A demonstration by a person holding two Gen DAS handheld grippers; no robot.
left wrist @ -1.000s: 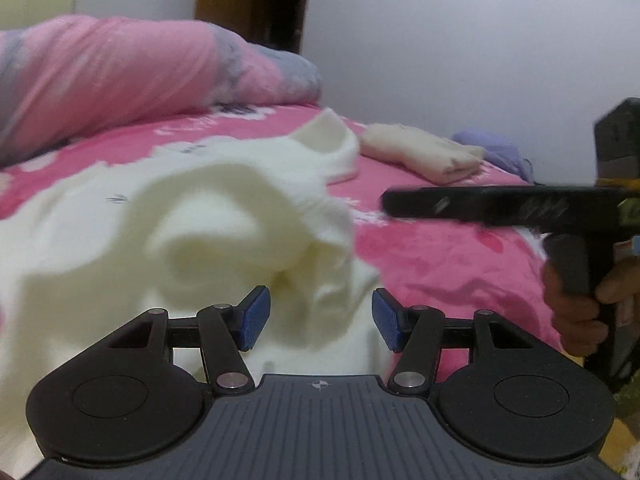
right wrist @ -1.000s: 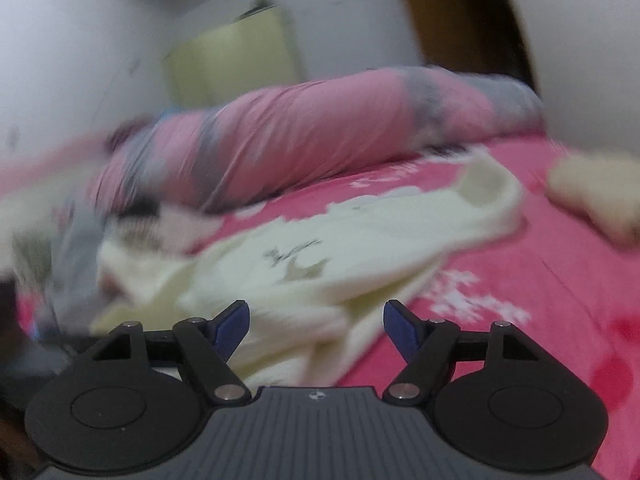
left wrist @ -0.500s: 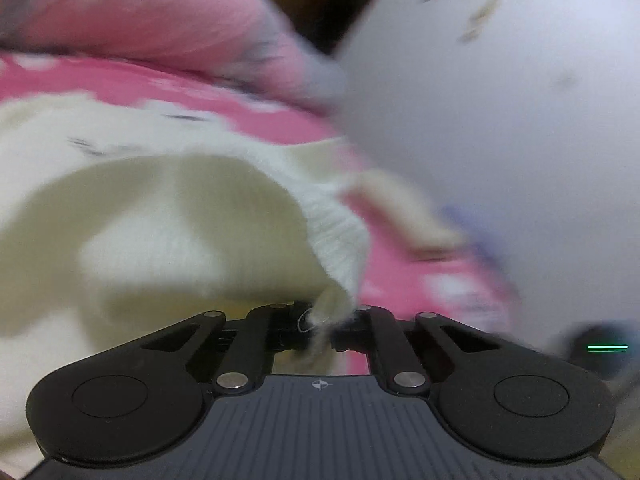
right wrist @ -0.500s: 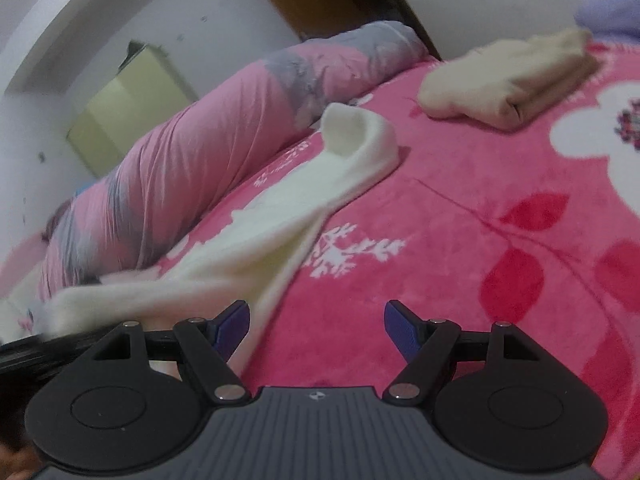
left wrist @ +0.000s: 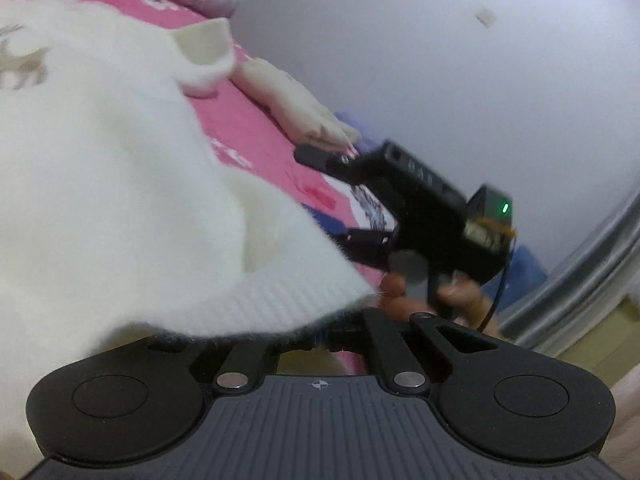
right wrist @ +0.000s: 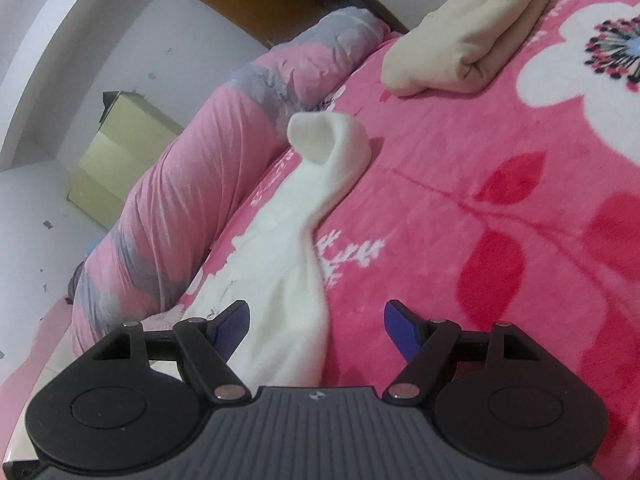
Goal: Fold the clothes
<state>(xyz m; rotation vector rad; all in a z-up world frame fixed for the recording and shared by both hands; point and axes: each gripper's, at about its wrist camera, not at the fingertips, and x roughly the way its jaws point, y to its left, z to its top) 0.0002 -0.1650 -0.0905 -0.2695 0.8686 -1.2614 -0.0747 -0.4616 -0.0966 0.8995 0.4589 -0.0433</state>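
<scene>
A cream-white knitted sweater (left wrist: 120, 184) with a small deer print lies spread on the pink flowered bed cover (right wrist: 500, 208). My left gripper (left wrist: 320, 332) is shut on its ribbed hem, which drapes over and hides the fingertips. In the right wrist view one sleeve (right wrist: 304, 240) runs away from me, its cuff curled up at the far end. My right gripper (right wrist: 316, 320) is open, and the near part of that sleeve lies between its blue pads (right wrist: 236, 322), closer to the left one. The pads do not press on it.
A folded beige garment (right wrist: 460, 40) lies further back on the bed. A rolled pink and grey duvet (right wrist: 208, 176) runs along the far side, and a pale cabinet (right wrist: 116, 160) stands behind it. A hand (left wrist: 452, 292) holds the right gripper just beyond the hem.
The left gripper has shut on the sweater's hem and rolled with it. The right gripper has rolled and come down low over the sleeve, still open.
</scene>
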